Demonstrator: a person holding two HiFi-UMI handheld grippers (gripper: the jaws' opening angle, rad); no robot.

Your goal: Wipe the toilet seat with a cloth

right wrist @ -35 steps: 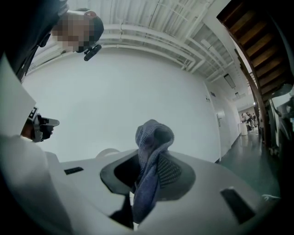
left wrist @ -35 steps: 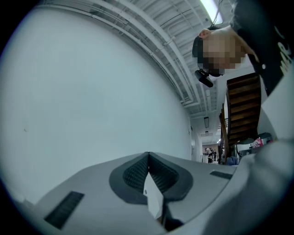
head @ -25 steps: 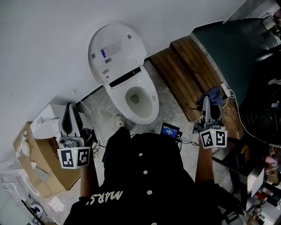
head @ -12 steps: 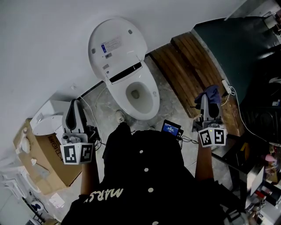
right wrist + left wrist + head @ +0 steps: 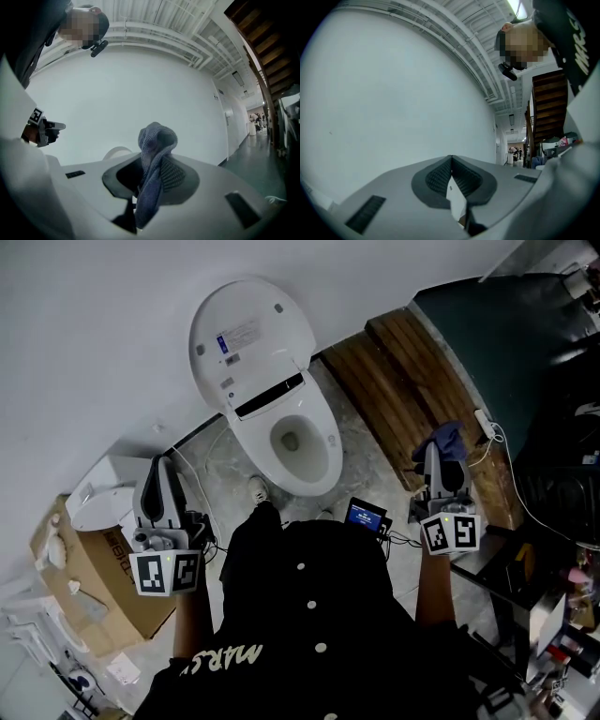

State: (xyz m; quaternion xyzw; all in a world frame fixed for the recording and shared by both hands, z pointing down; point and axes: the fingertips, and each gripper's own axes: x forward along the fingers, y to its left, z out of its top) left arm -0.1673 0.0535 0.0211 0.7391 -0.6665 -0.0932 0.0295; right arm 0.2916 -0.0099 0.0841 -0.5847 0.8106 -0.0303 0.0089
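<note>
A white toilet [image 5: 295,442] stands against the wall with its lid [image 5: 246,343] raised and the seat ring [image 5: 323,474] down. My right gripper [image 5: 444,457] is held up to the right of the toilet, over the wooden platform edge, shut on a blue-grey cloth [image 5: 448,439] [image 5: 152,176] that bunches above the jaws. My left gripper [image 5: 160,486] is to the left of the toilet, well clear of it, with its jaws closed together and nothing between them [image 5: 451,176]. Both grippers point upward toward the white wall.
A wooden platform [image 5: 394,399] lies right of the toilet. A cardboard box [image 5: 84,587] with a white appliance [image 5: 98,498] on it stands at the left. A small device with a lit screen [image 5: 364,516] and cables lie on the marble floor. Dark furniture [image 5: 525,352] fills the right.
The view shifted slightly a second ago; both grippers have stayed nearly still since, the right one still holding the cloth.
</note>
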